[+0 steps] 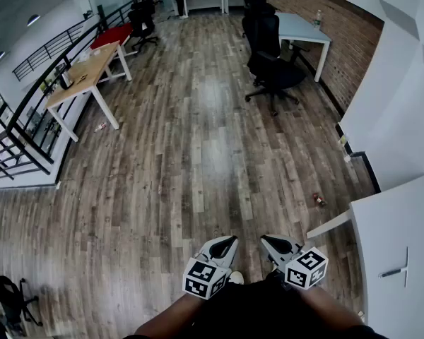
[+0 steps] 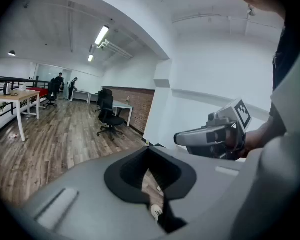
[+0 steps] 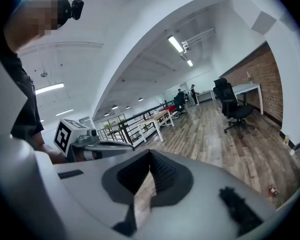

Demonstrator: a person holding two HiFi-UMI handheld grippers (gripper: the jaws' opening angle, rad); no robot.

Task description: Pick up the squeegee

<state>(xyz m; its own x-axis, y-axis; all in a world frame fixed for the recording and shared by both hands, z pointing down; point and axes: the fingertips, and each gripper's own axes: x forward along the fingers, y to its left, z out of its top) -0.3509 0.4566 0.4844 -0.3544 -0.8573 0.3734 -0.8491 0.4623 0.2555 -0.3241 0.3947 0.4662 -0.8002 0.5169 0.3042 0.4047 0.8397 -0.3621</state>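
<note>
The room is lit brightly and evenly from overhead. A ceiling strip light (image 2: 101, 35) is seen at eleven o'clock in the left gripper view, and another strip light (image 3: 176, 44) at one o'clock in the right gripper view; both are blown out to white. A pale sheen is laid on the wooden floor (image 1: 210, 94) toward twelve o'clock in the head view. Shadows are kept soft and short. Strong barrel distortion is shown throughout, walls being bent toward the rims, and both gripper views are closed in by dark corners. The near grey bodies of the left gripper (image 2: 148, 151) and right gripper (image 3: 150, 154) are rendered soft, while the distance is kept sharper.
</note>
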